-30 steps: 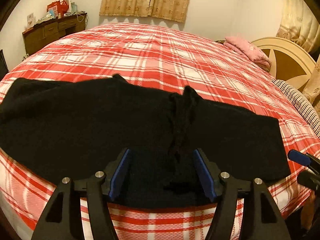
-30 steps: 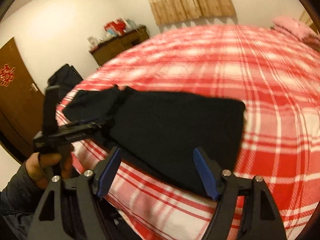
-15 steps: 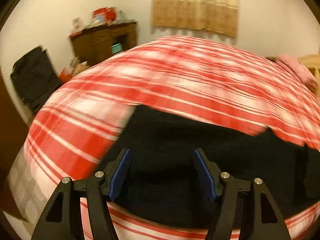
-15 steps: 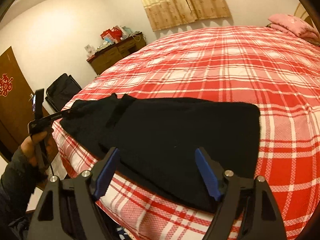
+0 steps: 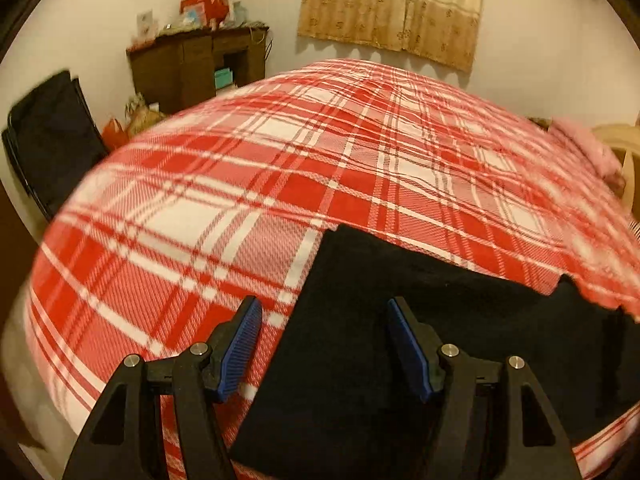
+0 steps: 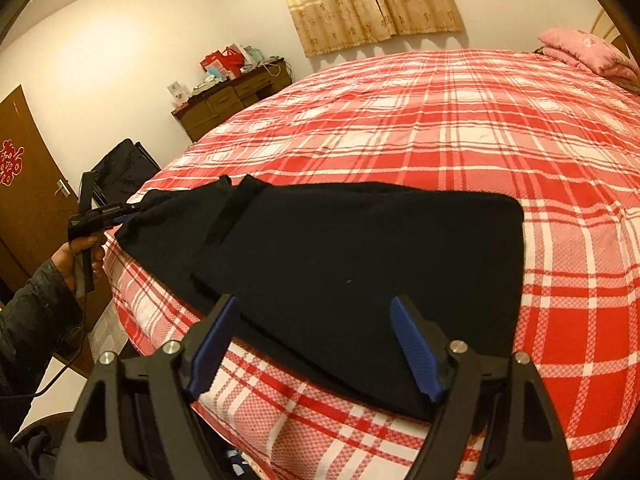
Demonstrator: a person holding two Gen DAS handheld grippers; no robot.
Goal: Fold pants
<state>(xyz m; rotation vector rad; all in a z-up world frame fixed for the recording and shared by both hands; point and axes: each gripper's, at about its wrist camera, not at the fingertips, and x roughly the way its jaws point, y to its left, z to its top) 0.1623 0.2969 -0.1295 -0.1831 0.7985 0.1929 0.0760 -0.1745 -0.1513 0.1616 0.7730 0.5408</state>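
Black fingers [image 5: 416, 354] (blue ribbed pads)

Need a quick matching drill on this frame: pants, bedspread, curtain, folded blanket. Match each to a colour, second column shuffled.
Column one:
1. pants
2. bedspread
3. curtain
4. folded blanket

Column two:
A. pink
B. black
C. red and white plaid
D. beige

Pairs: 1-B, 2-C, 3-D, 4-A
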